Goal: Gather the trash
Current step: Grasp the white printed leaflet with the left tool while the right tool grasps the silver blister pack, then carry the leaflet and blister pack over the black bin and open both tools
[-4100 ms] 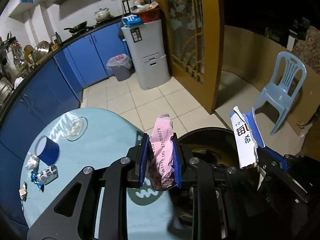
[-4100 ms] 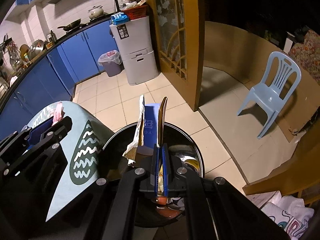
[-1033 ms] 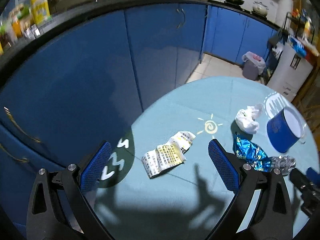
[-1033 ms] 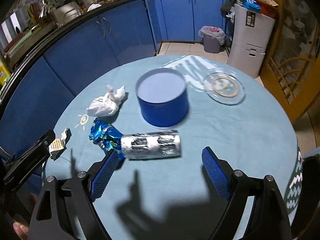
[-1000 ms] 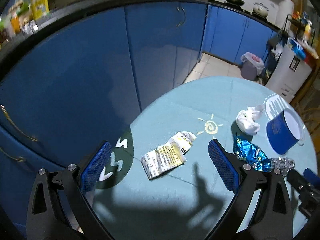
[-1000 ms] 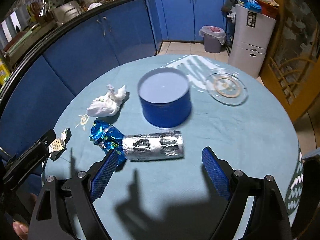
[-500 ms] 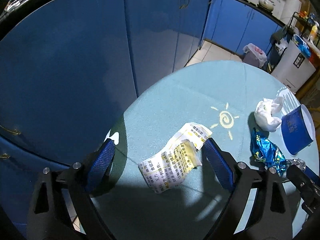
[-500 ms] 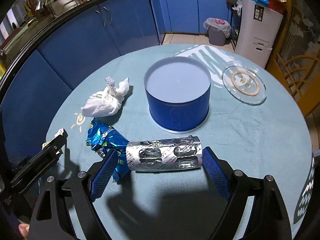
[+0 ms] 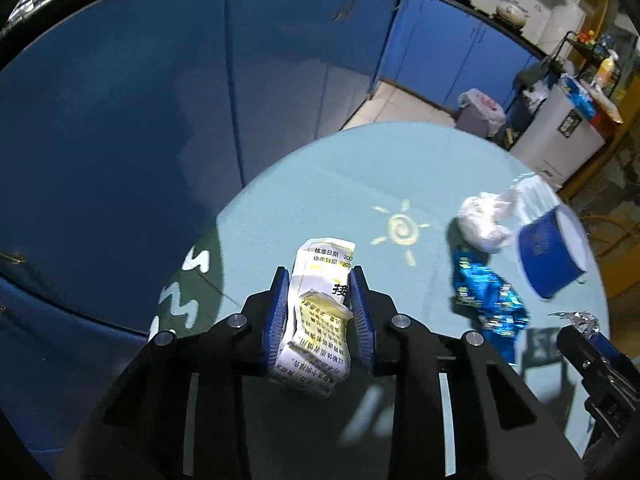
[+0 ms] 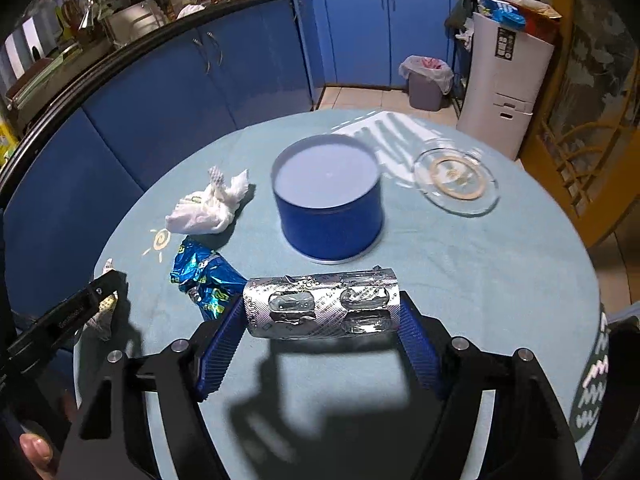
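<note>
My left gripper (image 9: 319,306) is shut on a crumpled white and yellow printed leaflet (image 9: 320,320) above the near edge of the round teal table (image 9: 304,200). My right gripper (image 10: 320,316) is shut on a curled silver blister pack (image 10: 322,308), its blue pads (image 10: 218,350) pressing both ends. A crumpled blue foil wrapper (image 10: 204,276) lies just left of the blister pack; it also shows in the left wrist view (image 9: 486,300). A crumpled white tissue (image 10: 208,208) lies further back; it also shows in the left wrist view (image 9: 486,220).
A round blue tin (image 10: 328,204) stands mid-table with a glass dish (image 10: 456,180) to its right. Blue kitchen cabinets (image 10: 200,84) curve behind the table. A lined waste bin (image 10: 426,80) and a white drawer unit (image 10: 506,84) stand on the tiled floor beyond.
Both grippers have come down and shut: the left on the leaflet, the right on the blister pack. Four seconds ago they held other scraps over a black bin.
</note>
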{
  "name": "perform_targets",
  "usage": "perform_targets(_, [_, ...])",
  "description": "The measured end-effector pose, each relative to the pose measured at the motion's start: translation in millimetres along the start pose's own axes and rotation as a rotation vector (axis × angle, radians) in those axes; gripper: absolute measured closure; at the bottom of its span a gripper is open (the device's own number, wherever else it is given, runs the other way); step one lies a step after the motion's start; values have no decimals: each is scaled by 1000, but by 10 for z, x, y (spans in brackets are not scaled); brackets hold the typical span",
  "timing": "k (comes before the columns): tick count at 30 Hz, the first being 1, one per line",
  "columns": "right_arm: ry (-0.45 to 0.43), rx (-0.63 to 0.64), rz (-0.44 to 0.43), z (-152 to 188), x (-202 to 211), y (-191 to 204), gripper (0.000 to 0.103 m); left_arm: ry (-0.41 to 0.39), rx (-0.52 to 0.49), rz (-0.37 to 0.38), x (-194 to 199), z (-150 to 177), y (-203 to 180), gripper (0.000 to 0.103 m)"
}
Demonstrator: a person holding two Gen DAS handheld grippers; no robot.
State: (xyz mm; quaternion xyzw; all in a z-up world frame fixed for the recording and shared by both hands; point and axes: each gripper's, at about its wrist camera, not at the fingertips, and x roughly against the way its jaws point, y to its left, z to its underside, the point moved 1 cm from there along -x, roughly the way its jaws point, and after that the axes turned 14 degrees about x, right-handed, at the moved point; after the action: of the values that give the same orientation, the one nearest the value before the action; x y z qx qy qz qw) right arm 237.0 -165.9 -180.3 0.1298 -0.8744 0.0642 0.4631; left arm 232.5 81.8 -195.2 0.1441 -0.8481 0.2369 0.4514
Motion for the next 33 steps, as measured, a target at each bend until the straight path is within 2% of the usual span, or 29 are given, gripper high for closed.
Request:
perform_targets(10, [-38,-43,21,194,368,-192,31,-30,-91,77,319,200,-468,71])
perform_targets(19, [-83,-106,42,385,648,-500,31,-43,-189,115,552,546,-873,71])
perform_targets(33, [-152,-224,91,766,1017,-1125,31,-46,-330,148,712,976,-1521,71])
